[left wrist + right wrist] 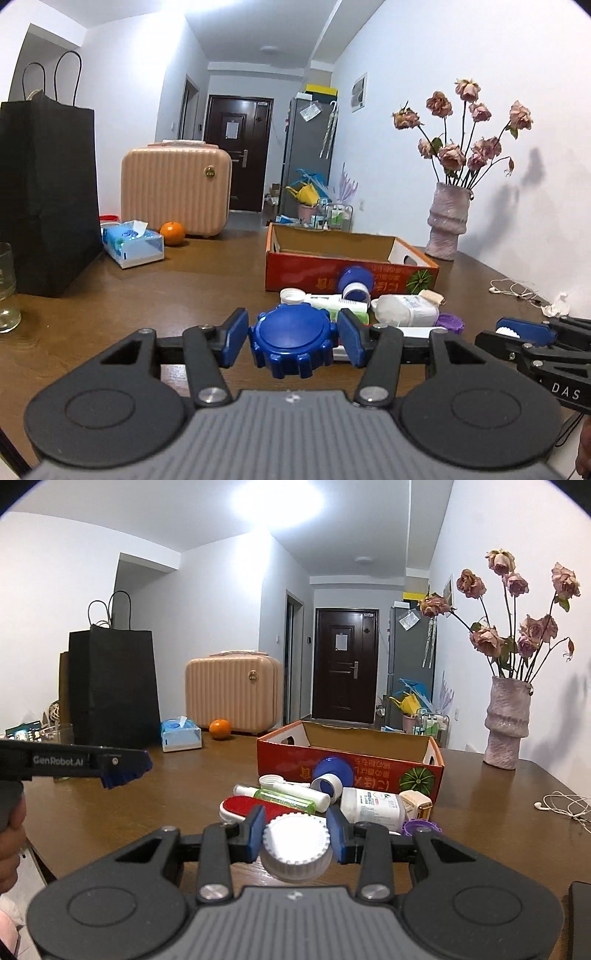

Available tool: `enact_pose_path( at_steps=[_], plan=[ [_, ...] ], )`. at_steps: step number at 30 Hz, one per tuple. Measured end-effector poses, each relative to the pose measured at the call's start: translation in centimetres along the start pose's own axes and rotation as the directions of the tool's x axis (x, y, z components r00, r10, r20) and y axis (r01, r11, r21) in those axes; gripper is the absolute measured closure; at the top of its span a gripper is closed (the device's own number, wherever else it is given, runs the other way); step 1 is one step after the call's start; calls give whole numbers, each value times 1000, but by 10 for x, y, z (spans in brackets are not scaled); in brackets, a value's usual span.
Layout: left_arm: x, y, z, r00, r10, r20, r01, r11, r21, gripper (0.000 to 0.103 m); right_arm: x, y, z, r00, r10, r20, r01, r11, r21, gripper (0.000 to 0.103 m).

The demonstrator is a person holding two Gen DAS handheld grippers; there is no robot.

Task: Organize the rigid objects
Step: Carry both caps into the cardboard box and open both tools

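Note:
My left gripper [293,341] is shut on a blue ridged cap [293,338] above the table's near side. My right gripper [296,832] is shut on a white ridged cap [296,847]; it shows at the right edge of the left wrist view [517,332]. Just beyond both lies a pile: a red lint brush [251,805], a green-and-white tube [288,795], a white bottle [373,806], a blue-capped jar [330,773], a purple lid [421,827] and a beige plug [417,803]. Behind the pile stands an open red cardboard box [351,764].
On the brown table [147,794]: black paper bag [48,192], tissue pack [133,243], orange [172,233], pink suitcase [175,192], glass [7,288], vase with dried roses [508,725], white earphones [565,805]. The left gripper shows at left in the right wrist view [125,766].

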State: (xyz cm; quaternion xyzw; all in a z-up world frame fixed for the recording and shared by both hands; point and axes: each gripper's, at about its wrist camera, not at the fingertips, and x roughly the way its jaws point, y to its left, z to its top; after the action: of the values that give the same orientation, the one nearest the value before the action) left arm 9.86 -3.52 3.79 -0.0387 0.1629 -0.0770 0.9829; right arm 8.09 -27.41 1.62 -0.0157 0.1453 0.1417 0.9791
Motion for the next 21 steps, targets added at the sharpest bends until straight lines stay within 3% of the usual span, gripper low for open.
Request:
enact_pose_path(
  at_steps=[5,9,14,17,19,21],
  plan=[
    [28,7,24,1000,-18,20,18,1000,-1,49,21,-19,15,1000,25,1,-25,1000,2,68],
    [106,16,78,998,-64,-5,64,998,-1,49,74,-56,55,997,74,-34,-73,997,36,68],
    [252,5,138,989,-58,-138,61,998,18,49,208,-108,117,987,51,-154,-43,997,56,68],
    [347,-11,160,975,-52,-215,67,996,64,49,307,-141,141,963,-26,-270,35,999,30,68],
    [415,-18,165,943,5,-334,17,998,62,49,368,-173,148,927,-24,-374,68,992,104,68],
    [470,-21,164,892,18,-452,2,999,43,49,417,-197,148,893,-54,-447,129,982,139,68]
  ],
)
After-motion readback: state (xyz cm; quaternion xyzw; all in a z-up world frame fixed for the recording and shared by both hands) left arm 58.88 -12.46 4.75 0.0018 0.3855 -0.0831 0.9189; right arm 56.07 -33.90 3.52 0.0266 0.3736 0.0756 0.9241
